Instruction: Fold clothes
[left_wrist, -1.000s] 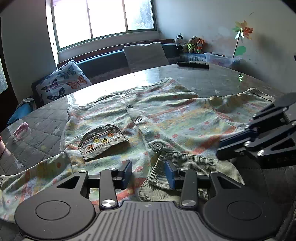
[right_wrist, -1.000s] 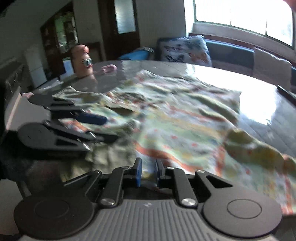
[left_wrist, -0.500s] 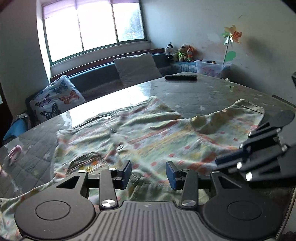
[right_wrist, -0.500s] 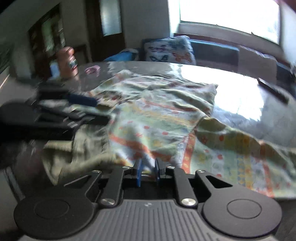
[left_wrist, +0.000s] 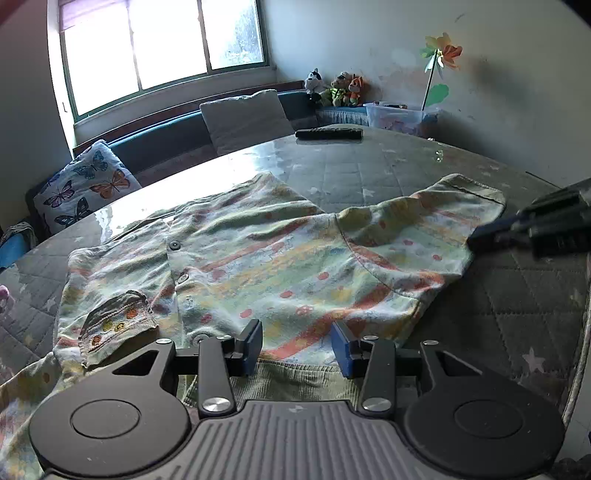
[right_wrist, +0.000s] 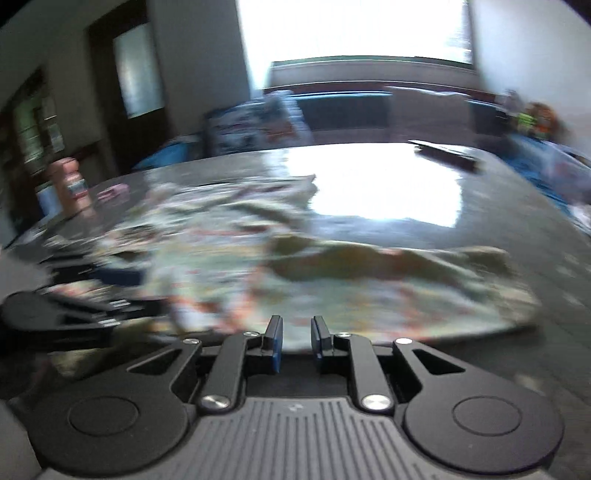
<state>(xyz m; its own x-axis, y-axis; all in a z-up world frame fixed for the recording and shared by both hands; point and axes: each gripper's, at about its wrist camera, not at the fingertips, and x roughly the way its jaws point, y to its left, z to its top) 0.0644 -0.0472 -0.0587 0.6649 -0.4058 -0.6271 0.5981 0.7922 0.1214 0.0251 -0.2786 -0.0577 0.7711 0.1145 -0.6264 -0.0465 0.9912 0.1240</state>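
Note:
A small pastel patterned button shirt lies spread on the round table, with a pocket at its left and a green ribbed collar at the near edge. My left gripper is open and empty, just above the collar. My right gripper stands slightly open and empty at the near edge of the shirt; that view is blurred. The right gripper also shows in the left wrist view, next to the shirt's right sleeve. The left gripper shows at the left of the right wrist view.
A black remote lies at the far side of the quilted table. Behind it are a bench with cushions, a plastic box and soft toys. A pink figure stands at the table's left.
My right gripper has let go of the shirt's edge, opened a little and swung right toward the sleeve. My left gripper has drawn back slightly and stays open.

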